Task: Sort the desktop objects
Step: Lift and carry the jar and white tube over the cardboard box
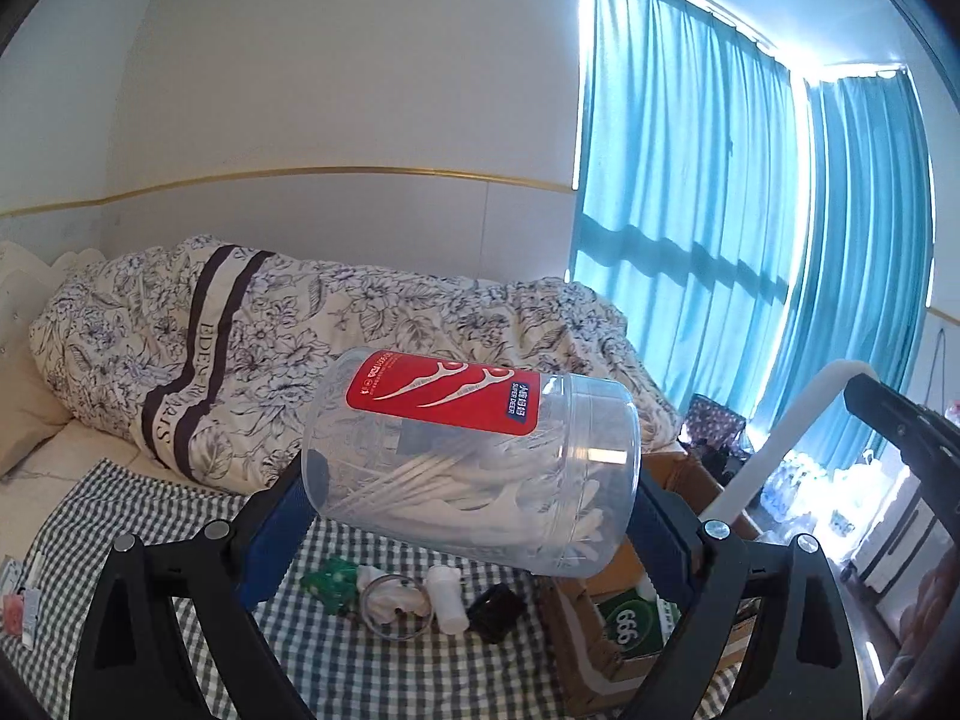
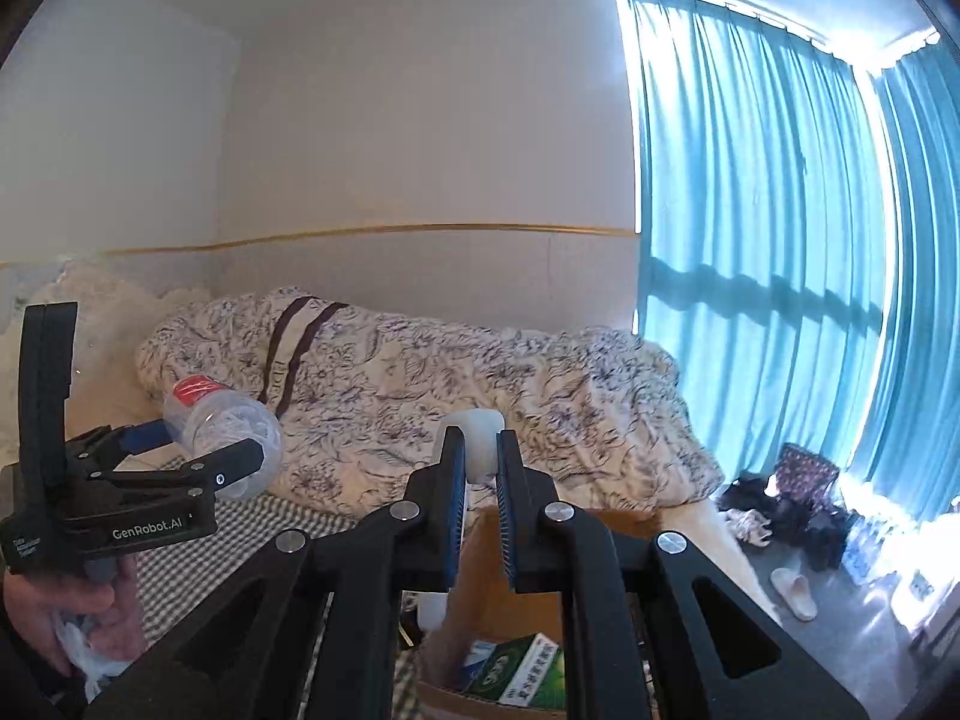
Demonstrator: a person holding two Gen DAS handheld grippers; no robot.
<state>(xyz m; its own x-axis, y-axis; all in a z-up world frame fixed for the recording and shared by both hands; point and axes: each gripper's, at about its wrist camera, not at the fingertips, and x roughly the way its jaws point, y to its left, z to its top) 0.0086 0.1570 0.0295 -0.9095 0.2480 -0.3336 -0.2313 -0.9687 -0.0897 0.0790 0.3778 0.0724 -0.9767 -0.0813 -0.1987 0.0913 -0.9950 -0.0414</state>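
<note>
Left wrist view: the left gripper (image 1: 474,510) is spread wide and clamped on a clear plastic jar (image 1: 471,459), its blue pads (image 1: 282,534) pressing the jar's two ends. The jar lies tilted on its side in the air, with a red label uppermost, and is partly filled with white floss picks (image 1: 480,495). Below the claw, on the checked cloth (image 1: 150,498), lie a green packet (image 1: 330,585), a ring with white wadding (image 1: 393,603), a small white bottle (image 1: 447,597) and a small black object (image 1: 495,612), close together. Just right of them stands an open cardboard box (image 1: 576,630) holding a green carton marked 666 (image 1: 630,627). The cloth to the left is mostly bare.

Right wrist view: the right gripper (image 2: 480,480) has its jaws drawn nearly together, pinching a white cylindrical object (image 2: 477,426) that sticks out beyond the tips. Directly beneath is the same box (image 2: 498,570), with a green carton (image 2: 522,672) inside. Far left, a hand (image 2: 84,612) holds the other gripper with its jar. Beyond lies a rumpled floral quilt (image 2: 450,384); to the right is open floor (image 2: 840,630) with a slipper (image 2: 792,591).
</note>
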